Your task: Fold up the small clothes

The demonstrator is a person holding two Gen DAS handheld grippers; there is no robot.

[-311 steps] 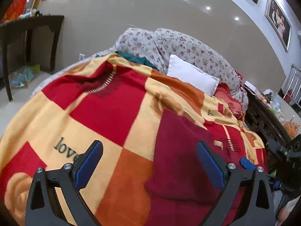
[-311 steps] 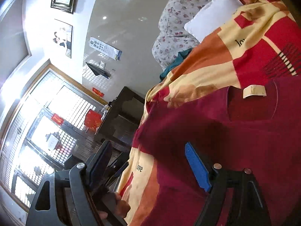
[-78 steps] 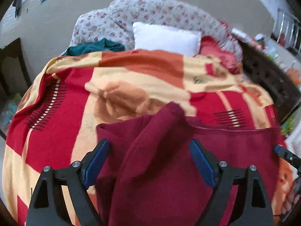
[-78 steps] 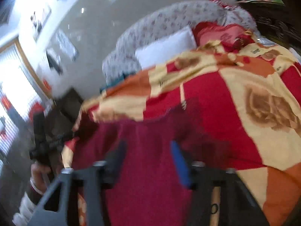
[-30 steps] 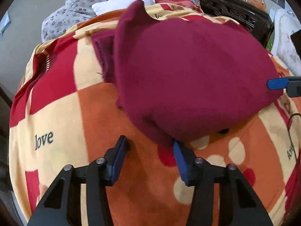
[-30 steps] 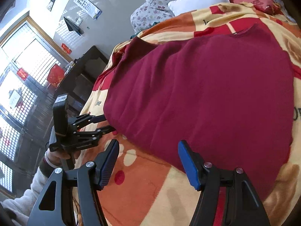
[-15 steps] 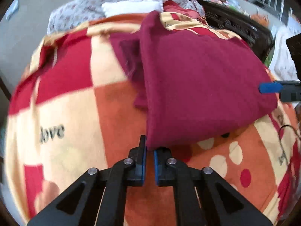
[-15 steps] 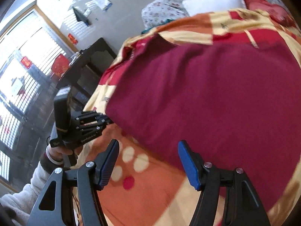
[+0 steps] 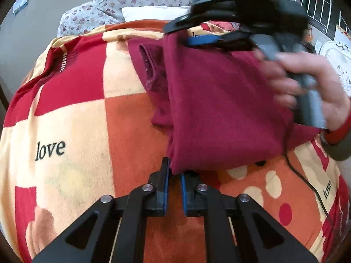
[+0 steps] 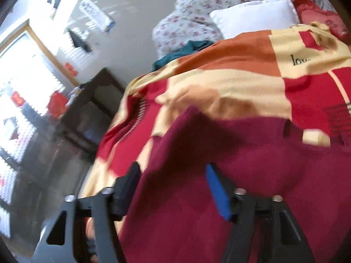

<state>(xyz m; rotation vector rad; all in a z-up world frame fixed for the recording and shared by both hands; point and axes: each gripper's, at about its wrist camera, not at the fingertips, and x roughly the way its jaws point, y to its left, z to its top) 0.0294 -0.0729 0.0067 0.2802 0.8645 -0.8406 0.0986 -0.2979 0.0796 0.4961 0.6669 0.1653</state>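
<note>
Left wrist: my left gripper (image 9: 174, 175) is clamped on the near corner of the maroon garment (image 9: 219, 109), lying on the blanket (image 9: 76, 120). Right gripper (image 10: 173, 188), over its far edge, is spread and gripping nothing. Mid-fold, I think; next it pinches that corner.

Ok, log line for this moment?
left gripper: shut on dark red knit garment corner | right gripper: open above it | patchwork blanket
</note>
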